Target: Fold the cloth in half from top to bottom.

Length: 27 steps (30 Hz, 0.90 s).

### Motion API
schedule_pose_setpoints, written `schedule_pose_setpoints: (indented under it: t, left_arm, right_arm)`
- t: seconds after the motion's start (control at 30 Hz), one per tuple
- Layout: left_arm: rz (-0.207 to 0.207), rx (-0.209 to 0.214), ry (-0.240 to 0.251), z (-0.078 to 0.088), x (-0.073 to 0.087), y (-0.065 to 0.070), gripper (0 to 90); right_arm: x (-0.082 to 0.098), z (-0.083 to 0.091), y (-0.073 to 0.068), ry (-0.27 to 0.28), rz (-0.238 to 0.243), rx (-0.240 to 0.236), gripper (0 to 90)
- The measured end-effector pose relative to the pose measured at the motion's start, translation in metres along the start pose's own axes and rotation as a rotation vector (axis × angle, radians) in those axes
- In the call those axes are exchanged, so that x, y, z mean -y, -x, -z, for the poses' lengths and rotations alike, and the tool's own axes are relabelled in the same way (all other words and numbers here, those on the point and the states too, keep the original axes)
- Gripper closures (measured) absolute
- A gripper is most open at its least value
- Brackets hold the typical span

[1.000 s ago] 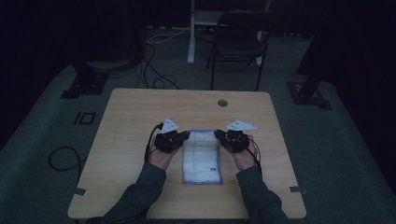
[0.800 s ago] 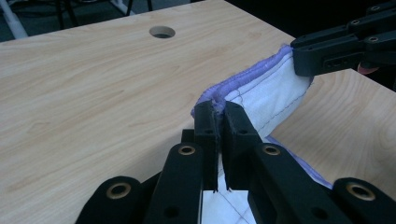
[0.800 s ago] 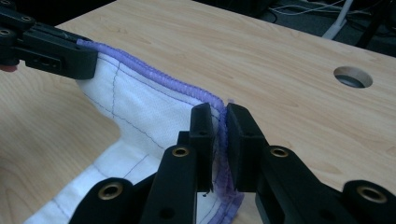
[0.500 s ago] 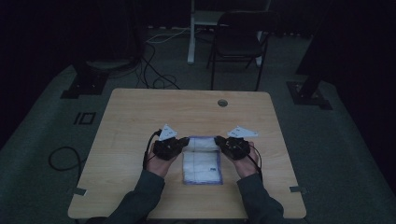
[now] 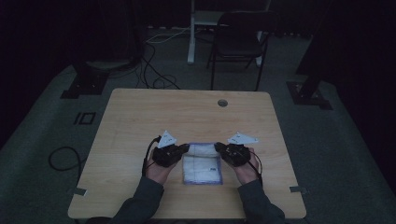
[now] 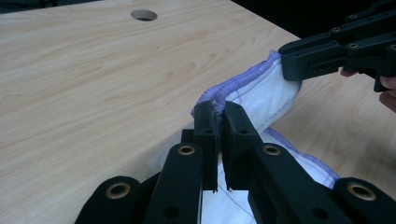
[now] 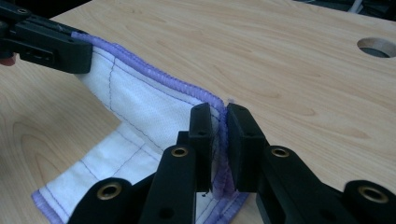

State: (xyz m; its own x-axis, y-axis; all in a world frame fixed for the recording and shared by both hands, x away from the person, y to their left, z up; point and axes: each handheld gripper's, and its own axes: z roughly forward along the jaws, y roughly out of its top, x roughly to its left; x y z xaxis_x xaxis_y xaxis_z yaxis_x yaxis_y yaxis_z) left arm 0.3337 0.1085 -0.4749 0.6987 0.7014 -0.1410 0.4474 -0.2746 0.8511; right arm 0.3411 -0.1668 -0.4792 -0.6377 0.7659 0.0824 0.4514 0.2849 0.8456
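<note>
1. High view: the cloth [image 5: 202, 162] is seen near the front of the table [image 5: 140, 116], between the two hands. Its far edge is held at one corner by the left gripper [image 5: 185, 148] and at the other by the right gripper [image 5: 218, 148]; the near part lies flat on the wood. Risk, as judged: if the hands are not carried at the same rate, the fold is likely to be laid skewed, with edges mismatched.

2. Left gripper view: the jaws are clamped on the purple-stitched hem [image 6: 243, 79] at the cloth's corner, which is pinched right at the jaw tips, with the white panel hanging beside and below them. The bite appears shallow, taken on the hem only. Risk: the corner could be pulled out if tension across the edge is raised by the hands being spread. The right gripper is seen at upper right, closed on the other corner, with the edge sagging slightly between the two.

3. Right gripper view: the jaws are shut on the hem at the opposite corner, with a doubled layer caught between the pads [image 7: 201, 122]. The cloth is draped away from the tips toward the left gripper, seen at upper left, and down onto the table. Risk: slack in the lifted edge may be dragged along the tabletop and bunched, so a wrinkle could be trapped under the fold. A cable hole [image 7: 377, 46] lies well apart from the cloth; no snag is expected there.
</note>
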Motion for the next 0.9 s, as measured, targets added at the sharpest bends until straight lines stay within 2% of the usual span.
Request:
schedule_pose_setpoints:
  t: [0.9]
  left_arm:
    - [0.02,0.031,-0.018,0.004,0.023,0.012,85.9]
  right_arm:
    - [0.022,0.002,-0.006,-0.02,-0.019,-0.023,80.9]
